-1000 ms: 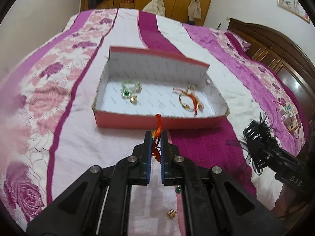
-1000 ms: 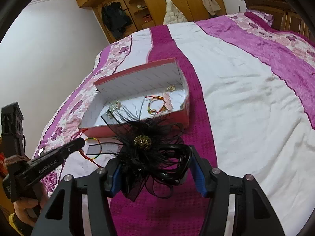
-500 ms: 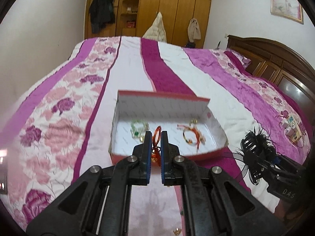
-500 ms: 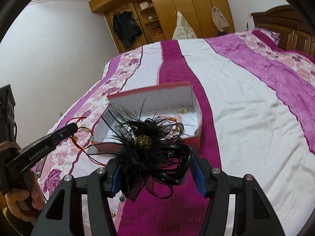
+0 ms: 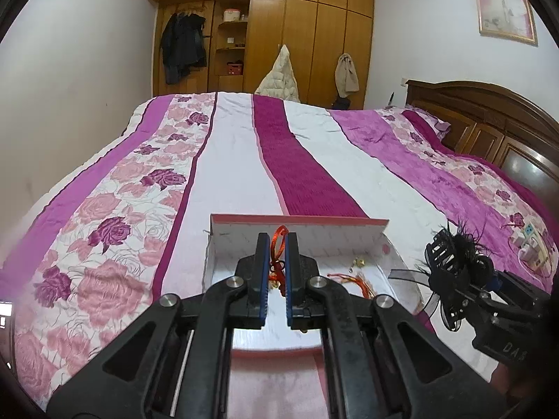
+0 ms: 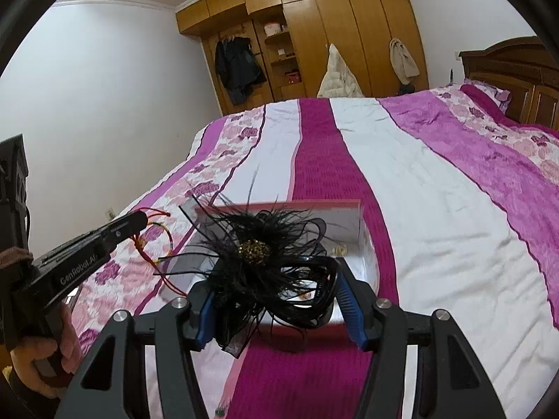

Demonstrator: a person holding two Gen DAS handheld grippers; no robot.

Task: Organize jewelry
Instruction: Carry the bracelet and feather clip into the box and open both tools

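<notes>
My left gripper is shut on a red cord bracelet and holds it above the open red-and-white box on the bed. In the right wrist view the left gripper shows with the bracelet dangling from it, left of the box. My right gripper is shut on a black feather hair clip with a gold centre, near the box's front. It shows at the right of the left wrist view. A gold charm and a red-orange bracelet lie in the box.
The bed has a pink, white and magenta striped quilt. A wooden headboard stands at the right, a wooden wardrobe at the back. Small items lie on the quilt at far right.
Both grippers have risen and tilted up with their loads. The left gripper has moved forward from in front of the box to above it. Both stay shut.
</notes>
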